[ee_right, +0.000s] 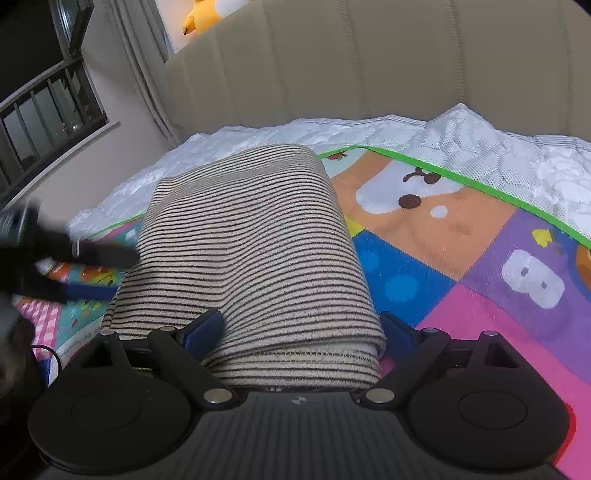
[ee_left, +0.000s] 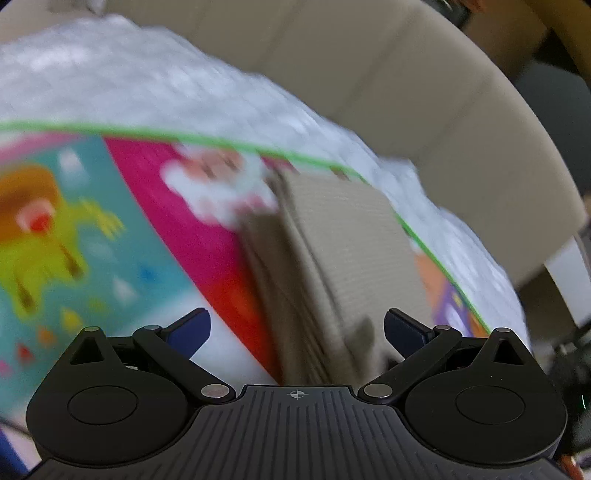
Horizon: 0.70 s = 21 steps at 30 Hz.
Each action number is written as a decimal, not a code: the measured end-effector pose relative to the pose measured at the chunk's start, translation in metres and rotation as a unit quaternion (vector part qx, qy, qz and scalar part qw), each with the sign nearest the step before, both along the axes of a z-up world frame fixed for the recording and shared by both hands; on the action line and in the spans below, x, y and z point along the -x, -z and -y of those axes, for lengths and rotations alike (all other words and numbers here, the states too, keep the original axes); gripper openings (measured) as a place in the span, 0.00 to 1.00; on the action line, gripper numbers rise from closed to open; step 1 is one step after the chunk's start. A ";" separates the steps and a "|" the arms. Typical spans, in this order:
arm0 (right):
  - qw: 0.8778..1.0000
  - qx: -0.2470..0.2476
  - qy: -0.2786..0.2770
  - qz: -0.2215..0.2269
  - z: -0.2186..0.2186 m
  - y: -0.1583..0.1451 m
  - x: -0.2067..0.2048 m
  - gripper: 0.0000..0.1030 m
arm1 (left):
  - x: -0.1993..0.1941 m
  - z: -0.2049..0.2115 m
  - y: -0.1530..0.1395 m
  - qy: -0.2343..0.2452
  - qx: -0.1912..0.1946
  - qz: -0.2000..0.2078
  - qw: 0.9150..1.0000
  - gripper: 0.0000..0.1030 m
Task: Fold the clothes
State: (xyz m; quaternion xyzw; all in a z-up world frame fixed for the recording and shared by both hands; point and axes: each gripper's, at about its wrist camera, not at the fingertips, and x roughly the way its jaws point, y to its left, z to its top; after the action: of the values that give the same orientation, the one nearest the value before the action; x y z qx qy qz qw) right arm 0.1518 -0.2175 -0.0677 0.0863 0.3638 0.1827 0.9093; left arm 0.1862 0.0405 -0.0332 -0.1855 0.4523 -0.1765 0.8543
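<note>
Right tool [ee_right: 299,328]: open, its two blue fingers set either side of the near end of the garment, holding nothing.
Left tool [ee_left: 297,325]: open, empty, blurred with motion; in the right view it shows as a dark smear [ee_right: 55,258] just beside the garment's left edge.
Garment [ee_right: 251,243]: a knit top, cream with thin dark stripes, already folded into a thick oblong bundle. It lies on the mat, long axis running away from the right tool, layered hem edges nearest, rounded fold at the far end.
Handling: likely soft, light and limp, with no stiffness of its own. The fuzzy knit should give the fingers good friction, but the layers may slide apart if only the top one is pinched.
Where to hold: probably the near stacked edge, taking all layers at once, or the two near corners with one tool each.
Mat [ee_right: 461,258]: a bright children's play mat with cartoon animals and a green border, flat beneath the garment.
Bed [ee_right: 480,147]: white quilted cover under the mat, rumpled past the border, so the footing is soft.
Headboard [ee_right: 369,66]: beige, padded, with vertical channels, behind the bed.
Room: curtain [ee_right: 136,66] and a barred dark window [ee_right: 48,110] far left; a yellow plush toy [ee_right: 199,18] above the headboard.
</note>
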 end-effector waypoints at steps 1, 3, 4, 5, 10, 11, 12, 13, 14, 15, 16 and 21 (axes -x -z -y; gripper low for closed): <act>1.000 -0.001 0.000 0.000 0.001 -0.001 0.001 0.87 | 0.004 0.008 0.006 0.008 -0.004 -0.007 1.000 0.99; 1.000 -0.004 0.002 0.002 0.004 -0.003 0.003 0.87 | 0.008 0.018 0.015 0.019 -0.011 -0.013 1.000 0.78; 1.000 -0.005 0.005 0.004 0.006 -0.004 0.004 0.87 | 0.009 0.021 0.020 0.022 -0.013 -0.014 1.000 0.76; 1.000 -0.004 0.008 0.007 0.009 -0.006 0.006 0.87 | 0.010 0.025 0.025 0.026 -0.016 -0.016 0.999 0.76; 0.999 -0.027 0.032 0.030 0.024 -0.018 0.007 0.87 | 0.012 0.020 0.027 0.023 -0.009 -0.014 1.000 0.72; 0.998 -0.038 0.036 0.026 0.028 -0.017 0.004 0.87 | 0.013 0.021 0.027 0.025 -0.013 -0.013 1.000 0.72; 0.998 -0.049 0.038 0.011 0.030 -0.014 -0.001 0.86 | 0.014 0.023 0.027 0.026 -0.016 -0.011 0.999 0.73; 0.998 -0.059 0.038 -0.011 0.032 -0.008 -0.005 0.86 | 0.015 0.024 0.027 0.027 -0.016 -0.011 0.999 0.73; 0.996 -0.071 0.036 -0.033 0.033 -0.001 -0.009 0.86 | 0.015 0.024 0.027 0.027 -0.014 -0.012 0.999 0.73; 0.995 -0.086 0.032 -0.049 0.034 0.004 -0.012 0.84 | 0.014 0.023 0.028 0.026 -0.010 -0.015 1.000 0.73; 0.993 -0.102 0.029 -0.054 0.033 0.004 -0.013 0.79 | 0.013 0.022 0.029 0.025 -0.005 -0.017 1.000 0.74; 0.978 -0.207 -0.001 -0.027 0.042 -0.018 -0.004 0.48 | 0.011 0.006 0.027 0.004 0.014 -0.016 1.000 0.75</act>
State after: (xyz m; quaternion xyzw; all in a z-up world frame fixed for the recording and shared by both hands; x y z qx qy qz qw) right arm 0.1559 -0.2594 -0.0493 0.2770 0.3425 0.2521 0.8617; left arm 0.1749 0.0340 -0.0602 -0.1981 0.4644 -0.1836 0.8434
